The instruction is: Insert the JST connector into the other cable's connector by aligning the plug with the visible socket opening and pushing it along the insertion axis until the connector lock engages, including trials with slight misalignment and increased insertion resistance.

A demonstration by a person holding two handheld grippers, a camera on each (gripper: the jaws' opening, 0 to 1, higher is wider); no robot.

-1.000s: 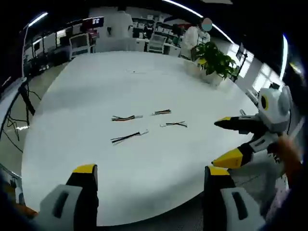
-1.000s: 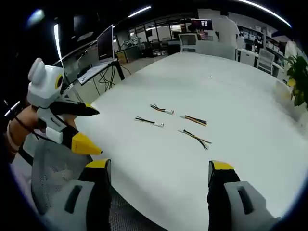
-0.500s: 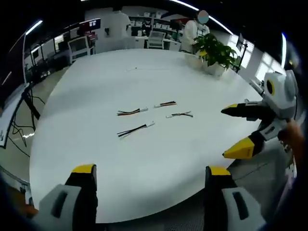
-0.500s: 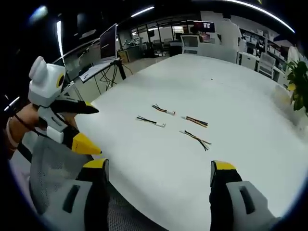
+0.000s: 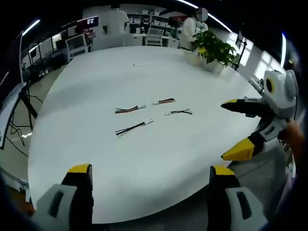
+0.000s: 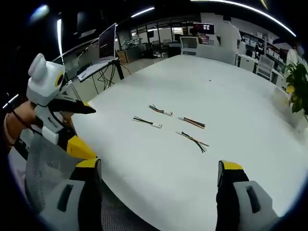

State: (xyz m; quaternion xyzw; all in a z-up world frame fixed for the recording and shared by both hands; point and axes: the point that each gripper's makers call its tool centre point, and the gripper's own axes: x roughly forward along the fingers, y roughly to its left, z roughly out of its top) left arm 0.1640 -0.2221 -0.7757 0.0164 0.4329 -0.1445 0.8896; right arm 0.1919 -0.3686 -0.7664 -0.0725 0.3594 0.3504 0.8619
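Four short JST cables lie loose near the middle of a white table (image 5: 96,159). In the left gripper view there is a black-red-yellow cable (image 5: 130,109), a red-orange cable (image 5: 164,101), a thin black cable (image 5: 178,112) and a longer black cable (image 5: 134,127). The right gripper view shows the same cables (image 6: 160,110) (image 6: 147,122) (image 6: 193,122) (image 6: 193,140). My left gripper (image 5: 150,169) hangs open at the table's near edge, well short of them. My right gripper (image 6: 159,165) is open too and holds nothing. Each gripper also appears in the other's view, the right one (image 5: 233,129) and the left one (image 6: 86,130), both open.
A potted plant (image 5: 211,48) stands at the far table edge, with a person (image 5: 192,31) behind it. Desks, chairs and a monitor (image 6: 107,41) ring the table. A grey mesh surface (image 6: 48,163) lies below the table's near edge.
Both views have shifted a little with the hands. Each gripper's own jaws stand slightly wider apart. The cables have not moved on the table.
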